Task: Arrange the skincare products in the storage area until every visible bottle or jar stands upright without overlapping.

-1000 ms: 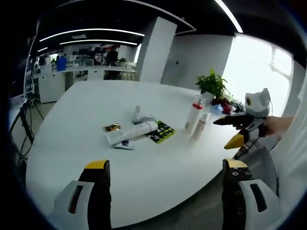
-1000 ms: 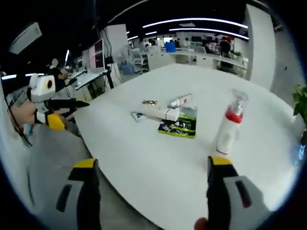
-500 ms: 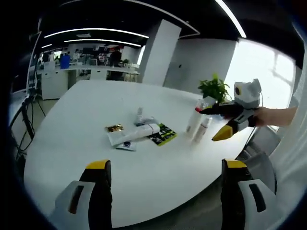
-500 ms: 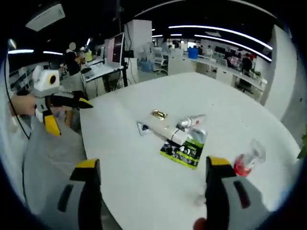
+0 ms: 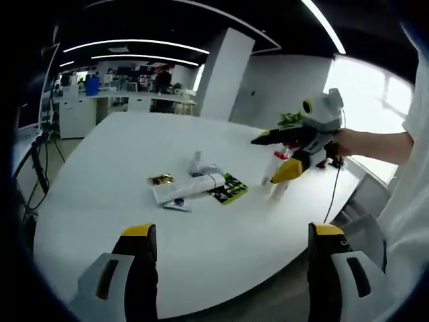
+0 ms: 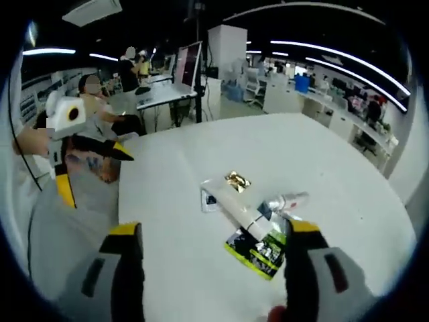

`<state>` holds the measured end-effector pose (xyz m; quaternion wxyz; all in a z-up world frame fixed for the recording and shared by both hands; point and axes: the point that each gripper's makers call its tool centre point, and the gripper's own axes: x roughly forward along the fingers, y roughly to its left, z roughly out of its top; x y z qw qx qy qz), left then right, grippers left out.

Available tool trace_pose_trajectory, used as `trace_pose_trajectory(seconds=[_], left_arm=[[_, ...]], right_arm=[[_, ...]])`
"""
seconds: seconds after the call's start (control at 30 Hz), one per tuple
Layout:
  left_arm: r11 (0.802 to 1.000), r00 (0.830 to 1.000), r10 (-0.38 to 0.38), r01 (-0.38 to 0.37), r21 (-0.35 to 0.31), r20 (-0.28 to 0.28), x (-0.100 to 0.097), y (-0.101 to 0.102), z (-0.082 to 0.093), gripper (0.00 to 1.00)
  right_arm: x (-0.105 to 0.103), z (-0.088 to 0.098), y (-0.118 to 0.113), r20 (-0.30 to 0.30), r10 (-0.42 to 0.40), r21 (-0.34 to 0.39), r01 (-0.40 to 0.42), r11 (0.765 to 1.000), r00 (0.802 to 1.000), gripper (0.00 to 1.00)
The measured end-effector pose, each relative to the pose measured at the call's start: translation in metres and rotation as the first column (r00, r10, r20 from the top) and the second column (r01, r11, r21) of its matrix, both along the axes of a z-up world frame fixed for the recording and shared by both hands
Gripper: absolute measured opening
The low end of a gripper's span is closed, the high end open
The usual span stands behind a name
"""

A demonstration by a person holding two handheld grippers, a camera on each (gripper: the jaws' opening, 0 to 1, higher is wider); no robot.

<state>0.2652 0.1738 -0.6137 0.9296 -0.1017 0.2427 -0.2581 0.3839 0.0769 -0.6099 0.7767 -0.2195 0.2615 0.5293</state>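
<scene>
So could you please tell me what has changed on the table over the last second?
The right gripper has swung in over the table, from its near edge to hang open in front of the upright bottles. Nothing was taken hold of. The left gripper stays open at the table's near edge, and the lying white tube, green packet and gold item have not moved.

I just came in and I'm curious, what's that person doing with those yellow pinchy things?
A person holds two grippers over a white table to tidy skincare products. The right gripper hangs open near a standing bottle. The left gripper waits open at the table's edge. A white tube, a small bottle and a green packet lie flat.
</scene>
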Motion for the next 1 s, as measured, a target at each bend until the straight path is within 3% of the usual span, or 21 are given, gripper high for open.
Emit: trace_pose_trajectory(seconds=[0.07, 0.23, 0.4, 0.57, 0.87, 1.0], left_arm=[[1.000, 1.000, 0.001, -0.001, -0.001, -0.001, 0.000, 0.000, 0.000, 0.91], [1.000, 1.000, 0.002, -0.002, -0.005, 0.001, 0.000, 0.001, 0.000, 0.91], [1.000, 1.000, -0.002, 0.002, -0.005, 0.004, 0.000, 0.001, 0.000, 0.91], [1.000, 1.000, 0.002, -0.001, -0.014, 0.008, 0.001, 0.001, 0.002, 0.91], [1.000, 1.000, 0.012, -0.012, 0.002, 0.014, 0.001, 0.004, 0.001, 0.90], [1.000, 1.000, 0.017, -0.017, 0.004, 0.018, 0.000, 0.006, 0.002, 0.90]], right_arm=[[0.005, 0.000, 0.003, 0.008, -0.003, -0.006, 0.003, 1.000, 1.000, 0.75], [0.014, 0.001, 0.020, -0.002, 0.019, 0.001, -0.019, 1.000, 1.000, 0.79], [0.022, -0.009, 0.032, 0.004, 0.073, -0.062, -0.073, 0.995, 0.997, 0.80], [0.028, -0.018, 0.045, -0.028, 0.112, -0.091, -0.114, 0.989, 0.993, 0.81], [0.042, -0.024, 0.072, -0.041, 0.206, -0.196, -0.210, 0.958, 0.978, 0.80], [0.051, -0.030, 0.083, -0.049, 0.271, -0.260, -0.275, 0.926, 0.961, 0.79]])
